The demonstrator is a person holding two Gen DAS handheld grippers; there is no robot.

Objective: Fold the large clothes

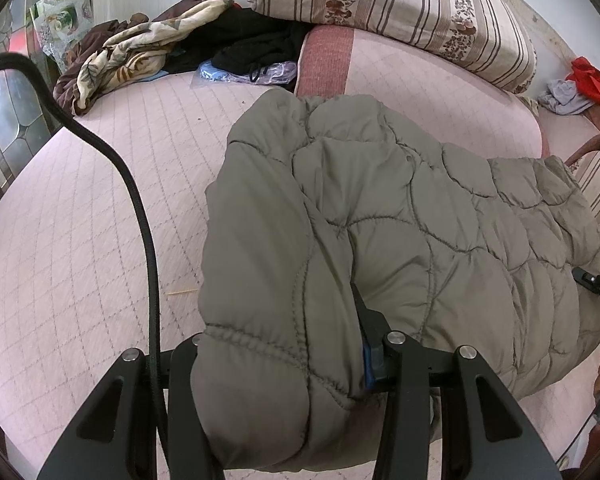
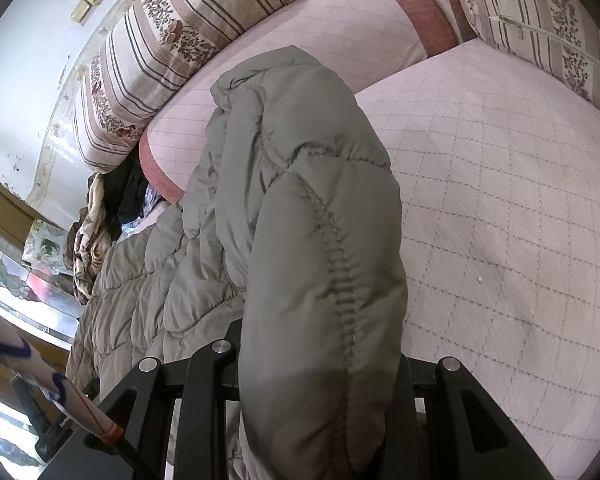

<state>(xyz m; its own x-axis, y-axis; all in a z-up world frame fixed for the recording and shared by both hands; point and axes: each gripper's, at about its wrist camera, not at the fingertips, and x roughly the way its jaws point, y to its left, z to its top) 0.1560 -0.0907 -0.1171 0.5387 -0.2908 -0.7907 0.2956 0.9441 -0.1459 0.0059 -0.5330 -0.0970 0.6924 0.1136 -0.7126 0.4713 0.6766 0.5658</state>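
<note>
Mid-fold: left gripper (image 1: pixel 284 368) & right gripper (image 2: pixel 320 376) both clamped on quilted jacket (image 1: pixel 400 220). Next: carry near edge far, over body.

A bed (image 1: pixel 80 240) covered with a pink quilted sheet carries a grey-green padded jacket (image 1: pixel 400 240), spread across its middle. Striped flowered pillows (image 1: pixel 400 12) lie along the far edge, and a heap of crumpled clothes (image 1: pixel 172 44) sits at the far corner beside them.
</note>
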